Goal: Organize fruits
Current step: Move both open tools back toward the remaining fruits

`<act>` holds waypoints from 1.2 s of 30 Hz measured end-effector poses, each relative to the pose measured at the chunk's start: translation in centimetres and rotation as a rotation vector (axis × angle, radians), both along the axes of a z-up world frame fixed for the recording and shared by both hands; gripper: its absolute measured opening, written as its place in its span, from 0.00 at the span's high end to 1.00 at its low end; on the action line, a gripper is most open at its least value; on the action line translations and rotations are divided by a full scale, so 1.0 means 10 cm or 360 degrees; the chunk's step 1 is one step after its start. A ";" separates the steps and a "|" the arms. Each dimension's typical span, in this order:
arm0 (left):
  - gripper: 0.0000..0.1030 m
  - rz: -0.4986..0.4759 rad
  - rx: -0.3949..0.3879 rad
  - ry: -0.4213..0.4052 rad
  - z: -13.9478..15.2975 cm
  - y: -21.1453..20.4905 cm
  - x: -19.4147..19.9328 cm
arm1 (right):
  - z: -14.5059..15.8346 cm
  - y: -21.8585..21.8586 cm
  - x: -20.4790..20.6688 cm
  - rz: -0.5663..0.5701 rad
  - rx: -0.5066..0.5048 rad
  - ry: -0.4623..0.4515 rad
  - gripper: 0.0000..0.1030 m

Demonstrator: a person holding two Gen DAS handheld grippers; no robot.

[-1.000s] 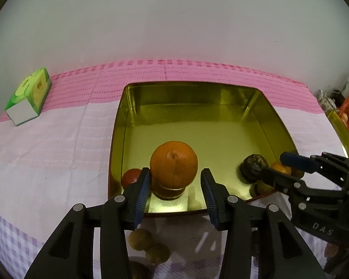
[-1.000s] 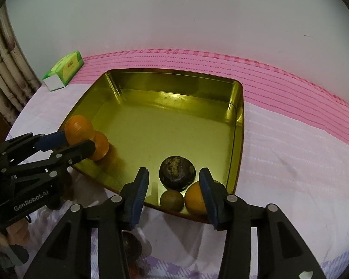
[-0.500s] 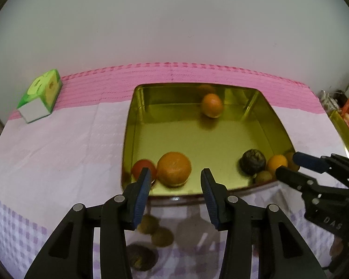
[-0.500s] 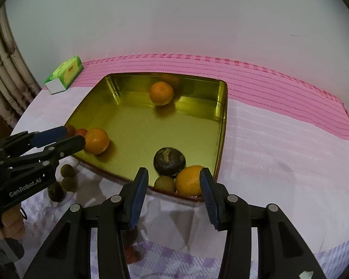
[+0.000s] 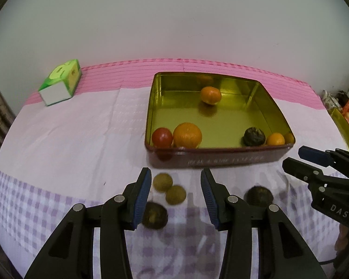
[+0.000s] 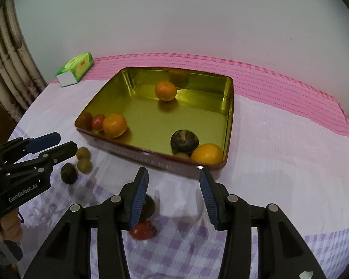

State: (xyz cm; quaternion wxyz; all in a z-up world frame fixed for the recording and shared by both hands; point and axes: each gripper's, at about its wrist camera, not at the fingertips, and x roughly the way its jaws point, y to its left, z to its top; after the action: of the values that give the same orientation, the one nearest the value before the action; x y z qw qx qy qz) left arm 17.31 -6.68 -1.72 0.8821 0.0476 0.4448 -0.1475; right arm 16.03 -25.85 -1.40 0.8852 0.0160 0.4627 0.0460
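A gold tin tray (image 5: 223, 150) (image 6: 128, 147) holds a large orange (image 5: 187, 135) (image 6: 114, 125), a red tomato (image 5: 162, 137) (image 6: 98, 122), a small orange (image 5: 210, 95) (image 6: 165, 91) near the back, a dark fruit (image 5: 254, 136) (image 6: 184, 141) and another orange (image 5: 275, 139) (image 6: 206, 154). On the cloth in front lie two green-brown fruits (image 5: 162, 182) (image 6: 83, 153), dark fruits (image 5: 154, 215) (image 6: 68, 173) and a red tomato (image 6: 142, 230). My left gripper (image 5: 175, 197) (image 6: 51, 145) is open and empty above them. My right gripper (image 6: 173, 197) (image 5: 297, 158) is open and empty.
A green tissue box (image 5: 60, 82) (image 6: 75, 69) stands at the back left on the pink cloth. A wall runs behind the table. Another gold tin edge (image 5: 344, 127) and clutter sit at the far right. A curtain (image 6: 9, 69) hangs at the left.
The left gripper let go of the large orange into the tray beside the tomato. A small orange rolled to the back. Both grippers drew back from the tray over the loose fruits.
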 end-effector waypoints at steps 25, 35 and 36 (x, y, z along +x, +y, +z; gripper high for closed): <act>0.56 0.0129 0.0061 0.0151 -0.42 0.51 -0.72 | -0.39 0.14 -0.69 0.0049 -0.0001 0.0173 0.58; 0.56 0.0154 0.0038 0.0176 -0.50 0.51 -0.63 | -0.53 0.25 -0.58 0.0086 0.0012 0.0224 0.58; 0.56 0.0160 0.0032 0.0181 -0.52 0.52 -0.61 | -0.54 0.26 -0.56 0.0087 0.0005 0.0220 0.58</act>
State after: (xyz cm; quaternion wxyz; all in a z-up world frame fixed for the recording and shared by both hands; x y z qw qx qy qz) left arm 11.17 -1.44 -6.87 0.8612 0.0256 0.4975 -0.1009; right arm 10.39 -23.26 -6.82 0.8495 0.0078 0.5229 0.0695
